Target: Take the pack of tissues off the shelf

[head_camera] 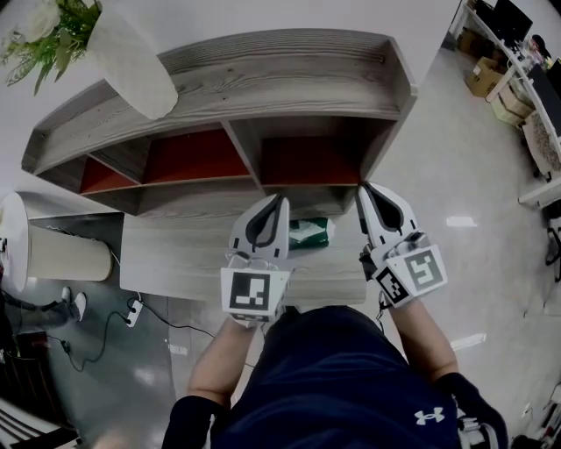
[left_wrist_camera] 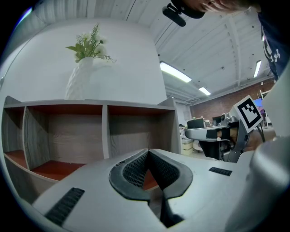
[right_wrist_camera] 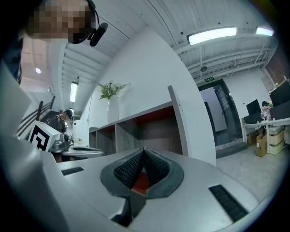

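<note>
The left gripper (left_wrist_camera: 148, 151) has its jaws shut tight, tip against tip, with nothing between them. The right gripper (right_wrist_camera: 144, 149) is the same, closed and holding nothing. Both point flat toward the shelf (head_camera: 289, 79), side by side but apart.

The pack of tissues (head_camera: 308, 232) is green and white. It lies on the light wooden top (head_camera: 175, 254) in front of the shelf's open boxes, between the two grippers and just beside the left one. No jaw is touching it.

The shelf is grey wood, with red inside its boxes. On top of it stands a white vase (head_camera: 131, 66) with green and white flowers (head_camera: 53, 26).
</note>
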The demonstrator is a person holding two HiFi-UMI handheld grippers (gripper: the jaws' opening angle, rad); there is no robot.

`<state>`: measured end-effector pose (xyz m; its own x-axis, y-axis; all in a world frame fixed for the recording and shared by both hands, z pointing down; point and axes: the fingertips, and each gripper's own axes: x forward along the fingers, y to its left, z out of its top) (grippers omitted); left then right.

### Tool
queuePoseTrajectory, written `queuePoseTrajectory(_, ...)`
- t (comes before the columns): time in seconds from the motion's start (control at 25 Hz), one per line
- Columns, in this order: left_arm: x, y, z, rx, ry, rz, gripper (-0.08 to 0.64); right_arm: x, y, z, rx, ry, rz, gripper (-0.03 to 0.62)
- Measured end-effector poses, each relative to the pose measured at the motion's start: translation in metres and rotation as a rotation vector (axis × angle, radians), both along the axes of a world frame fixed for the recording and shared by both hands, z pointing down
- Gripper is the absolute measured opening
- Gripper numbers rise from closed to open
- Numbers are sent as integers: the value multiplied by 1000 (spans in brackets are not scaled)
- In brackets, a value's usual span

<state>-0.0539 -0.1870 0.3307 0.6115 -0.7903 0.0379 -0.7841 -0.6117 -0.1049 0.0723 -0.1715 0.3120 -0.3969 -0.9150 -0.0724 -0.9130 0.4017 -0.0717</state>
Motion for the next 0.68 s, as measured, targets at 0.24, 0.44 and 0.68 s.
queuePoseTrajectory(0.24,1,-1,4,-7,-4,1,16,1,-2,3,-8,-7,2,12)
queuePoseTrajectory(0.44,-2,-2,13,-24,-30,2,17,2,-5,6,-14,-7,6,12)
queuePoseTrajectory(0.68,-3,-5,17,-24,-27,6,16,3,-6,9,-24,-11,22,12)
